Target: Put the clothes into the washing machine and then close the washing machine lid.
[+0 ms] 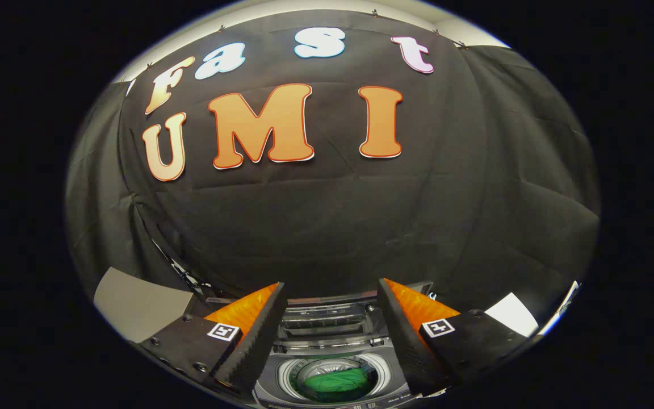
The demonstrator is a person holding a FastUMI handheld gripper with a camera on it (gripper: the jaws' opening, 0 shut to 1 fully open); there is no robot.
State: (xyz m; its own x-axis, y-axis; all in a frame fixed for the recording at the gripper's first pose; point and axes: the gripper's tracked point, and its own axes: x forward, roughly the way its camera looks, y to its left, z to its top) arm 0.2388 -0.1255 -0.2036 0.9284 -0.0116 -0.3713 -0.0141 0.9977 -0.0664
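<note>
Washing machine (327, 341): one, a top-loader seen from above in the gripper view, between and below the two fingers; grey top panel, round drum opening.
Lid (327, 318): one, raised, standing at the far side of the drum opening just beyond the fingertips; not shut.
Clothes (335, 383): one green bundle counted, lying inside the drum, bunched toward its middle; whether it is one garment or several I cannot tell.
Drum (304, 369): one, pale ribbed ring around the green bundle.
Gripper (330, 295): one; fingers spread wide apart, nothing between them, touching neither the machine nor the clothes; held above the machine.
Markers: two square black-and-white tags, one on each finger base (223, 331).
Surface: pale grey flat panel (134, 304) beside the machine on one side, white patch (511, 312) on the other; what these belong to I cannot tell.
Room: black cloth wall (361, 227) behind the machine, creased, hung close behind it; pale ceiling strip above the cloth.
</note>
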